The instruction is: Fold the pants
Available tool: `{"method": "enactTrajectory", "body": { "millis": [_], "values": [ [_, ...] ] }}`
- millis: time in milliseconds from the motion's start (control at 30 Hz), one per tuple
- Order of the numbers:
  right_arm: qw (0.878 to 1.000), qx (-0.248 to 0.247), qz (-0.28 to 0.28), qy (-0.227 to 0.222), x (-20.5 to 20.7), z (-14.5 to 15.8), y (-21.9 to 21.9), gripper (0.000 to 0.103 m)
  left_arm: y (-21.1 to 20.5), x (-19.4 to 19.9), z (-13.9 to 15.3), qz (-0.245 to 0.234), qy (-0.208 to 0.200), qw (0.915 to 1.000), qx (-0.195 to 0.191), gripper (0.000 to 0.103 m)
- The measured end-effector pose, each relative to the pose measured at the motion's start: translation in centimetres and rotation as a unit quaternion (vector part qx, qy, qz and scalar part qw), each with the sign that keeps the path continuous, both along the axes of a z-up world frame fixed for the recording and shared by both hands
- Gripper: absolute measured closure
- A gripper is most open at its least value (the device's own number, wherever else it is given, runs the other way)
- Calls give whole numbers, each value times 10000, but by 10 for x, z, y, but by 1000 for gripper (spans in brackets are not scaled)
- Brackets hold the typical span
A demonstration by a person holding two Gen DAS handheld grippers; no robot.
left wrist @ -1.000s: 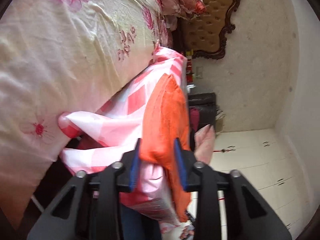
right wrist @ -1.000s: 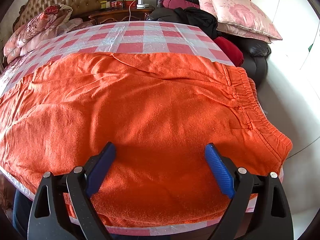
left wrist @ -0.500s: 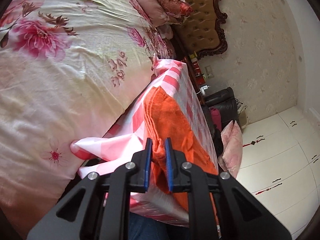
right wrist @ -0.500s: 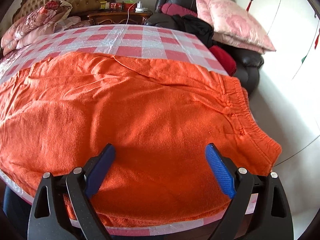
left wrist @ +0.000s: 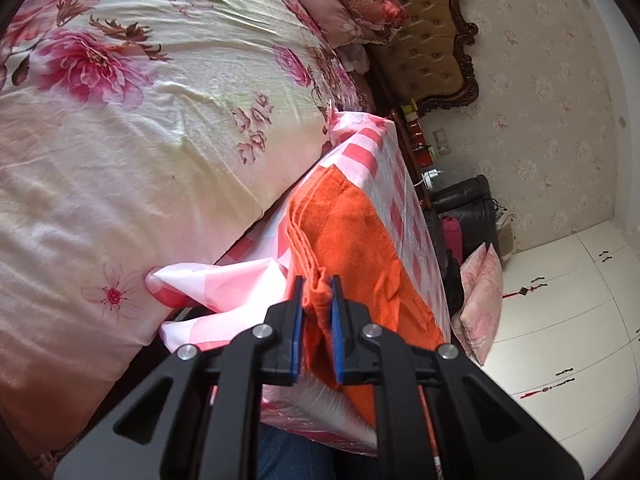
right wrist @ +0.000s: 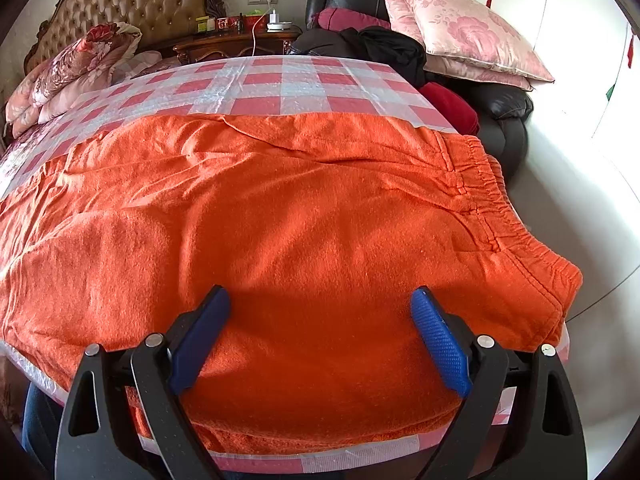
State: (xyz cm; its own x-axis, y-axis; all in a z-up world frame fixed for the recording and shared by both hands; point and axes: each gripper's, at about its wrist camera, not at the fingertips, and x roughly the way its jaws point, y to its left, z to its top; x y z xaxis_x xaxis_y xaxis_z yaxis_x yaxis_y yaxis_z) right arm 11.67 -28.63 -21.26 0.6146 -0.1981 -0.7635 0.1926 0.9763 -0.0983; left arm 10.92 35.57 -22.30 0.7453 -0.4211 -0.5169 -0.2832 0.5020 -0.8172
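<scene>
1. The orange pants [right wrist: 304, 232] lay flat across the checked surface [right wrist: 296, 84], filling mid-frame.
2. Left tongs [left wrist: 316, 300] pinched a hem, apparently the leg end.
3. Right tongs [right wrist: 320, 320] hovered spread.
4. Soft, limp fleece; best gripped at edges.

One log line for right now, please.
left tongs: shut on pants edge | right tongs: open over pants | pants: flat on table

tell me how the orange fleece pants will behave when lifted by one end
Probably floppy: the orange fleece pants lie wrinkled and droop over the edge of the red-and-white checked tablecloth. Likely light, since the left hand-held gripper pinches a bunched hem with little sag. The fuzzy nap suggests they won't slip easily from the pads.
</scene>
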Motion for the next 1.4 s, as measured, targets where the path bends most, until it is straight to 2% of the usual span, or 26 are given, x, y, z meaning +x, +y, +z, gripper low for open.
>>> {"method": "enactTrajectory", "body": {
  "millis": [167,200,267,333,400,467,567,633,767,833,933,1000,1033,1067,1133,1167,1233,1333,1367,1400],
  "values": [
    [9998,-22,-1,172,3,5,0,16,4,-3,6,86,18,10000,43,92],
    [9999,-50,-65,134,2,11,0,22,4,-3,7,93,35,9999,52,92],
    [9998,117,-58,-117,-2,27,1,24,3,-3,9,92,59,9999,71,92],
    [9990,273,180,-302,-5,43,13,24,3,-3,9,117,102,9998,118,92],
    [9974,382,563,-246,-3,49,36,25,1,-3,12,185,164,9995,178,92],
    [9950,470,875,-110,0,44,56,29,-1,-4,15,269,229,9991,234,92],
    [9919,333,1212,199,6,26,82,31,-6,-2,24,350,402,9975,470,92],
    [9897,238,1326,477,9,8,94,33,-11,0,34,377,518,9955,702,92],
    [9894,363,1346,404,9,-3,93,30,-27,10,64,324,721,9860,1470,92],
    [9890,356,1381,401,10,-4,94,29,-37,17,77,274,804,9786,1876,92],
    [9890,396,1379,373,10,-7,97,28,-63,28,104,146,881,9599,2656,92],
    [9881,504,1401,377,12,-7,96,27,-92,39,129,6,835,9408,3285,92],
    [9875,655,1388,369,12,-4,93,27,-112,46,144,-105,766,9262,3690,92],
    [9865,875,1344,344,11,2,85,27,-129,50,153,-200,712,9155,3955,92],
    [9820,1415,1232,231,6,18,66,27,-174,61,172,-481,527,8860,4582,92],
    [9792,1640,1185,145,4,24,56,27,-210,66,179,-693,365,8605,5034,92],
    [9772,1823,1091,6,1,35,42,27,-272,72,183,-1110,49,8211,5598,92],
    [9687,2268,994,-156,-3,49,18,26,-359,64,167,-1671,-417,7726,6112,92],
    [9656,2409,960,-178,-4,51,11,26,-395,54,150,-1991,-644,7529,6240,92],
    [9607,2610,924,-190,-5,52,2,26,-419,45,134,-2217,-797,7388,6315,92]
  ]
}}
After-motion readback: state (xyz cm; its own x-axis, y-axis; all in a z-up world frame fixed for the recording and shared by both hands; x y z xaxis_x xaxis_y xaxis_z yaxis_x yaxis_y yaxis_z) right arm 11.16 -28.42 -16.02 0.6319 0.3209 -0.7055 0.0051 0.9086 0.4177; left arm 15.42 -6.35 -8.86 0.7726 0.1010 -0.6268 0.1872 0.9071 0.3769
